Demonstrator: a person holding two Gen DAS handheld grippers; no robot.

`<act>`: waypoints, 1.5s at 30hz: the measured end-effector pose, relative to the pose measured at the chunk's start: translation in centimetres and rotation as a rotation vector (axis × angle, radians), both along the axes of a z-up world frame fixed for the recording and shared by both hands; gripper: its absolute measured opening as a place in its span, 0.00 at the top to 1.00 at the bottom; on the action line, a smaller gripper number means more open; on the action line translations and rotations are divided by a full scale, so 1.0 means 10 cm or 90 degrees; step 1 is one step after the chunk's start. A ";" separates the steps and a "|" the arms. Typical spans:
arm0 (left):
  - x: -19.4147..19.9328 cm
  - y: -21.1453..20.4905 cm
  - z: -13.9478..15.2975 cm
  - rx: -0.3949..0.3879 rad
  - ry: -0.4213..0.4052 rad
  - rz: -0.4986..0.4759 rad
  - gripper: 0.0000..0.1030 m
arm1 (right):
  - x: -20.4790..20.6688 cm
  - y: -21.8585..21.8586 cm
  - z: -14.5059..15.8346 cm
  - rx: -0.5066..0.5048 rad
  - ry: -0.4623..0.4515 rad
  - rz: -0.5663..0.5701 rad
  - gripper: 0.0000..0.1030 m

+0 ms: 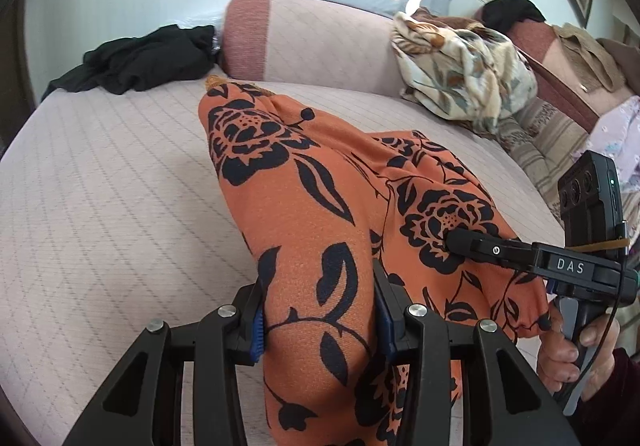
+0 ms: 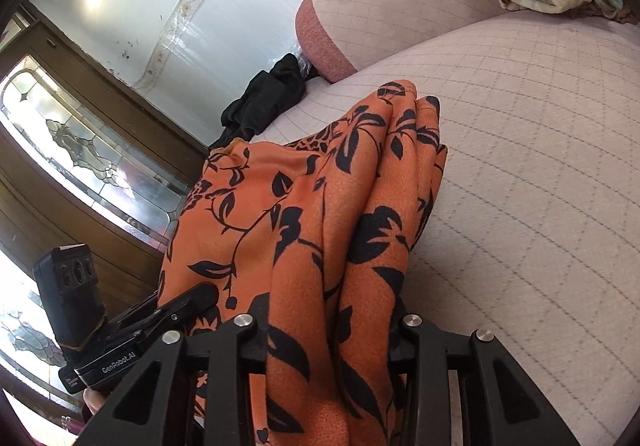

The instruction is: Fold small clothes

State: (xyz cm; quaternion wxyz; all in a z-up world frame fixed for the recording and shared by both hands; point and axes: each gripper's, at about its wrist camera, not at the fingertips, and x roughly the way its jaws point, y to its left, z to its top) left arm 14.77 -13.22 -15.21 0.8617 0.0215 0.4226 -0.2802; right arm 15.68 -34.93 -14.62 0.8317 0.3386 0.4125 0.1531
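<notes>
Bed (image 1: 100, 206): we see quilted pink cover.
Left hand-held gripper (image 1: 318, 320): clamps orange floral garment (image 1: 288, 182).
Right hand-held gripper (image 2: 332, 342): pinches its bunched folds.

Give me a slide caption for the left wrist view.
Left gripper and right gripper each clamp a bunch of the orange floral garment above the pink quilted bed.

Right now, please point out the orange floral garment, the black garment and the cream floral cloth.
orange floral garment (image 1: 304, 214): left wrist view, raised middle fold.
black garment (image 1: 140, 60): left wrist view, crumpled centre.
cream floral cloth (image 1: 468, 74): left wrist view, top of heap.
</notes>
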 end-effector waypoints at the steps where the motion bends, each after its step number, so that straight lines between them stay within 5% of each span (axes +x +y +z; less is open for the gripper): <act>1: 0.01 0.02 0.01 0.001 -0.001 0.007 0.57 | 0.01 0.03 -0.01 0.002 0.000 0.001 0.64; 30: 0.11 0.29 -0.13 0.066 0.059 0.103 0.56 | 0.25 0.49 -0.27 0.032 0.064 0.034 0.64; 35: 0.19 0.36 -0.24 0.091 0.084 0.144 0.36 | 0.34 0.48 -0.39 0.049 0.099 0.030 0.58; 37: 0.18 0.38 -0.19 0.095 0.065 0.147 0.35 | 0.35 0.47 -0.42 0.051 0.117 0.029 0.46; 41: 0.10 0.43 -0.09 0.122 0.013 0.157 0.30 | 0.28 0.45 -0.30 -0.012 0.104 0.020 0.42; 45: -0.04 0.57 0.06 0.124 -0.028 0.192 0.30 | 0.03 0.43 0.01 -0.127 0.019 -0.034 0.42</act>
